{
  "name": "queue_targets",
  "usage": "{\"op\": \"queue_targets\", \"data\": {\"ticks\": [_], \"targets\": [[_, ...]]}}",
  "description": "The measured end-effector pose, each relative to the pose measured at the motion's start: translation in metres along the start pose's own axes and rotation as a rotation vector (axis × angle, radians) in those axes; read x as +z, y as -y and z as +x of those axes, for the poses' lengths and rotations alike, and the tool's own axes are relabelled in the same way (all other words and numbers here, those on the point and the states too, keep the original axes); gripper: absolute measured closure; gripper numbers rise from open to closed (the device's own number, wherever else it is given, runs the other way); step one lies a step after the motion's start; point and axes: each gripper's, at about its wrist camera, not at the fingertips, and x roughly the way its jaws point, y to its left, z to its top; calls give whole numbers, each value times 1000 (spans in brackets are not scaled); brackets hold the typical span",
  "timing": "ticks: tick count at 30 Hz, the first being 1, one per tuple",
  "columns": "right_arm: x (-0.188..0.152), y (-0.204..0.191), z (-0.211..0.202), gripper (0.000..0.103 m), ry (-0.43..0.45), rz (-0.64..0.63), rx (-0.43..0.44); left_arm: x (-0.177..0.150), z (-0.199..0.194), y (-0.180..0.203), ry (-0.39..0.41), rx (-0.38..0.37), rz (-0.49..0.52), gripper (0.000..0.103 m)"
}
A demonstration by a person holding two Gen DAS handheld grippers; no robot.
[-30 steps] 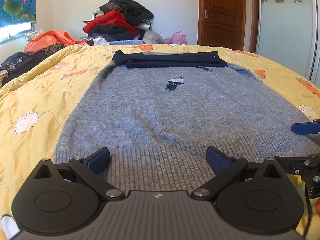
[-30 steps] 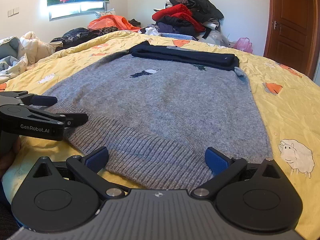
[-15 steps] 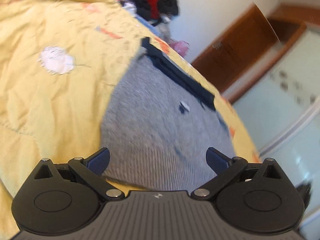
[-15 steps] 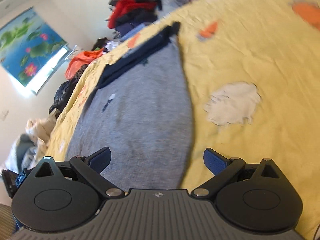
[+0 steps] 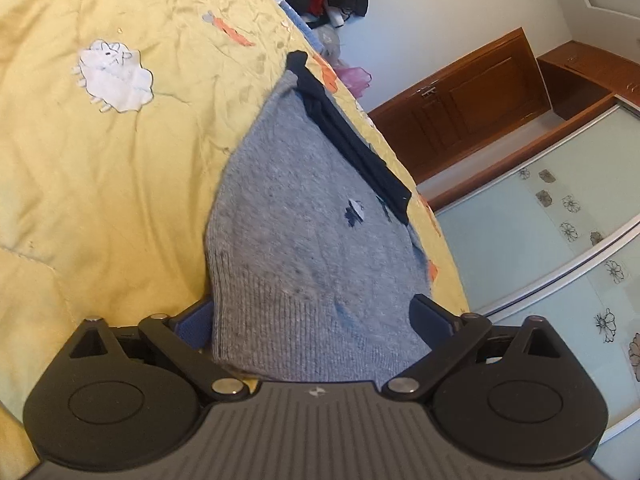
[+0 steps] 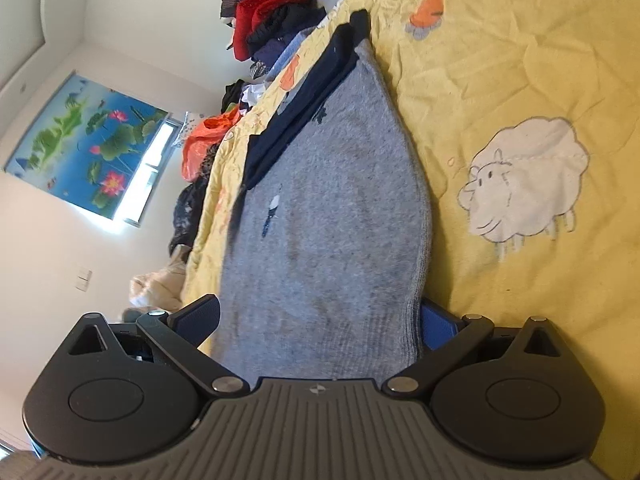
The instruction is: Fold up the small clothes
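A grey knit sweater point(image 5: 316, 236) with folded dark navy sleeves point(image 5: 352, 148) across its far end lies flat on the yellow quilt point(image 5: 100, 184). My left gripper point(image 5: 312, 320) is rolled on its side and open, its jaws either side of the ribbed hem at the sweater's left corner. The sweater also shows in the right wrist view point(image 6: 332, 220). My right gripper point(image 6: 320, 320) is rolled the other way and open, its jaws either side of the hem at the right corner. One blue pad point(image 6: 438, 326) lies under the hem's edge.
A pile of dark and red clothes point(image 6: 272, 20) sits at the far end of the bed. A wooden door point(image 5: 472, 100) and a glass wardrobe point(image 5: 560, 240) stand to the right. A window with a lotus blind point(image 6: 92, 148) is on the left wall.
Both grippers have rolled from level onto their sides and moved outward to the hem's two corners. The hem now sits between each pair of open jaws.
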Motion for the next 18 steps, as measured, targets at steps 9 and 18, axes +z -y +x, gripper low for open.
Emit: {"op": "queue_targets", "data": {"ticks": [9,18], "targets": [[-10,-6,6,24,-57,-61,-58,1,16,-5,-96,48,-11,71],[-7,13,3,78,-58,-31,-111,9,17,-8,-140,66,2,79]]}}
